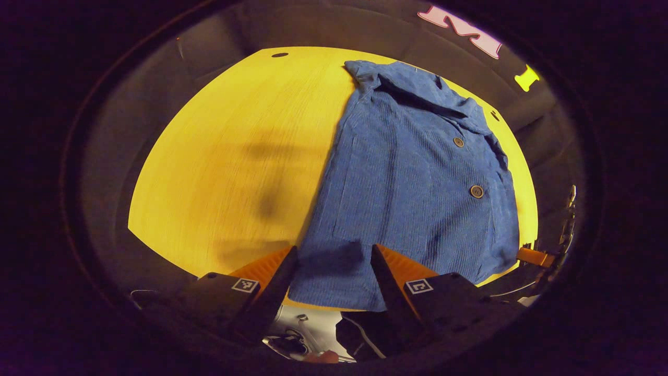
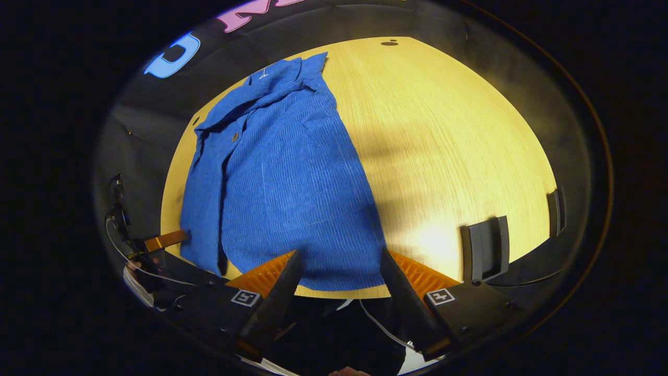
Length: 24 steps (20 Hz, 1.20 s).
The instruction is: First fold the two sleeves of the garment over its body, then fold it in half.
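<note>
left gripper view — blue garment (image 1: pixel 412 177), sleeves folded

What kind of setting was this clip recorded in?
Likely a staged recording booth, not a home: a bare wooden table backed by black cloth wall, with one blue shirt laid out.

A blue shirt (image 1: pixel 412 177) is laid flat on the yellow counter (image 1: pixel 235 156), with its collar at the far end. The left hand-held gripper (image 1: pixel 334 256) is held with its fingers apart above the near hem.
</note>
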Available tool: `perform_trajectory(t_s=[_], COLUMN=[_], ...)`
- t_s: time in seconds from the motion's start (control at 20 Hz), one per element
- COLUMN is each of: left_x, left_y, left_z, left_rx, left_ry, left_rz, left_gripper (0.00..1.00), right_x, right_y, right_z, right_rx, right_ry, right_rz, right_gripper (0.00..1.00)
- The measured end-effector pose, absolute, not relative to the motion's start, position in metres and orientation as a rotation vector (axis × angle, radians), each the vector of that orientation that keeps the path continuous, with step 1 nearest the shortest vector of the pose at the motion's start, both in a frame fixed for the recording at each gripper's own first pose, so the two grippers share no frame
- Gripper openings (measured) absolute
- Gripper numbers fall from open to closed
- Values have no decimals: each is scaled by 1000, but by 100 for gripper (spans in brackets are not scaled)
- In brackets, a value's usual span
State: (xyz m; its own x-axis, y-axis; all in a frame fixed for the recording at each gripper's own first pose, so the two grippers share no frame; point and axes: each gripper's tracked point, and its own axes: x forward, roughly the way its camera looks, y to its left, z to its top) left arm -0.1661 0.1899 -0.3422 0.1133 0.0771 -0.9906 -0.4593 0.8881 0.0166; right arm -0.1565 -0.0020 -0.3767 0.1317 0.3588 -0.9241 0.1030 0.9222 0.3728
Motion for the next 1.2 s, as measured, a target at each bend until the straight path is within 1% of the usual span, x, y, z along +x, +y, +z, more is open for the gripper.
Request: perform_trajectory(t_s=[0.15,0.2,0.25,0.3,0.5,0.6,0.7,1.1,1.2], left_x=[-176,-178,-181,-183,-182,-179,-176,-172,-170], left_y=[203,203,204,204,198,189,181,171,169], left_z=[-345,-346,-348,-347,-349,-349,-351,-354,-355], left_rx=[-274,-275,-275,-265,-216,-217,-213,-146,-157], left_ry=[1435,1445,1454,1460,1486,1495,1504,1555,1568], left_rz=[417,414,417,421,371,333,314,299,310], left_gripper=[85,88,84,85,84,84,84,85,83], right_x=[-157,-158,-158,-158,-160,-161,-170,-172,-169], right_y=[-3,-3,-4,-4,-7,-14,-19,16,23], right_z=[-378,-380,-381,-382,-386,-392,-398,-391,-391], right_rx=[386,381,371,366,346,320,321,271,276], right_ry=[1443,1446,1451,1453,1464,1471,1511,1529,1532], right_rz=[191,192,189,188,188,168,153,250,257], right_gripper=[99,99,99,99,99,99,99,99,99])
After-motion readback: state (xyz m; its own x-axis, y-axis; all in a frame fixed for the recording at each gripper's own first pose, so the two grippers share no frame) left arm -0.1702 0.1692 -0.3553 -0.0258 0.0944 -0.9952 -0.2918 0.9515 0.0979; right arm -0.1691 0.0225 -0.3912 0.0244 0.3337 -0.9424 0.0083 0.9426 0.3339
